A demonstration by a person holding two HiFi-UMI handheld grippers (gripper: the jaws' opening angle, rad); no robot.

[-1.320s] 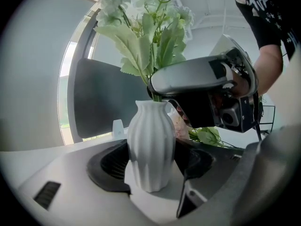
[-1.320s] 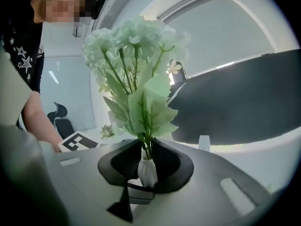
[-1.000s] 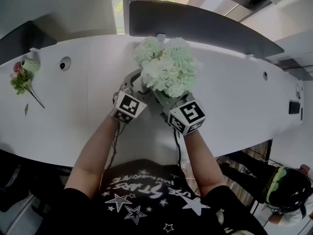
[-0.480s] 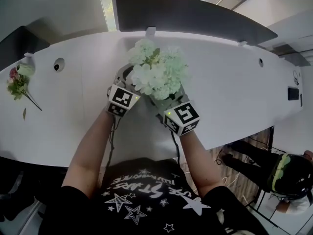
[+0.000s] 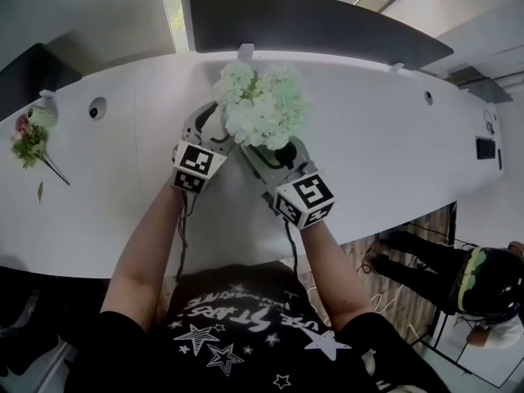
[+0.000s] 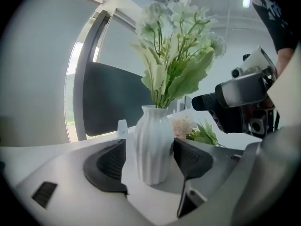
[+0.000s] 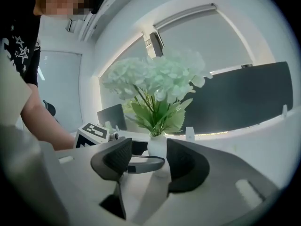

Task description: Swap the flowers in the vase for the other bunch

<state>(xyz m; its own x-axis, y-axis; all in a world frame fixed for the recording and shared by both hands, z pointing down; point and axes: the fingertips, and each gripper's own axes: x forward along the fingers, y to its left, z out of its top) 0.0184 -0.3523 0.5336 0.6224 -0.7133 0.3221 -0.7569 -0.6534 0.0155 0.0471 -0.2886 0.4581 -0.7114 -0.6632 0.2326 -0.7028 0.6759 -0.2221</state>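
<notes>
A long white table point(image 5: 393, 162) curves under a window, with a dark panel point(image 5: 327, 27) standing along its far edge. The left gripper point(image 6: 149, 160) has its jaws set round the belly of the vase point(image 6: 153, 140), pads seemingly against both sides, steadying it upright near the far edge, about midway along. The right gripper point(image 7: 148, 163) sits just beside it on the near side; its jaws have just been opening and now stand wide with nothing between the pads, the vase only showing beyond them. The pale green bunch point(image 5: 258, 105) stands in the vase, stems down the neck, leaves and full rounded heads fanning out above and hiding the vase from the head view. The pink bunch point(image 5: 31, 142) lies flat at the table's left end, well apart. By this layout the swap looks all but done, at the letting-go step. The next move probably calls for drawing the right gripper back clear of the leaves, then easing the left jaws off without rocking the narrow, top-heavy vase
</notes>
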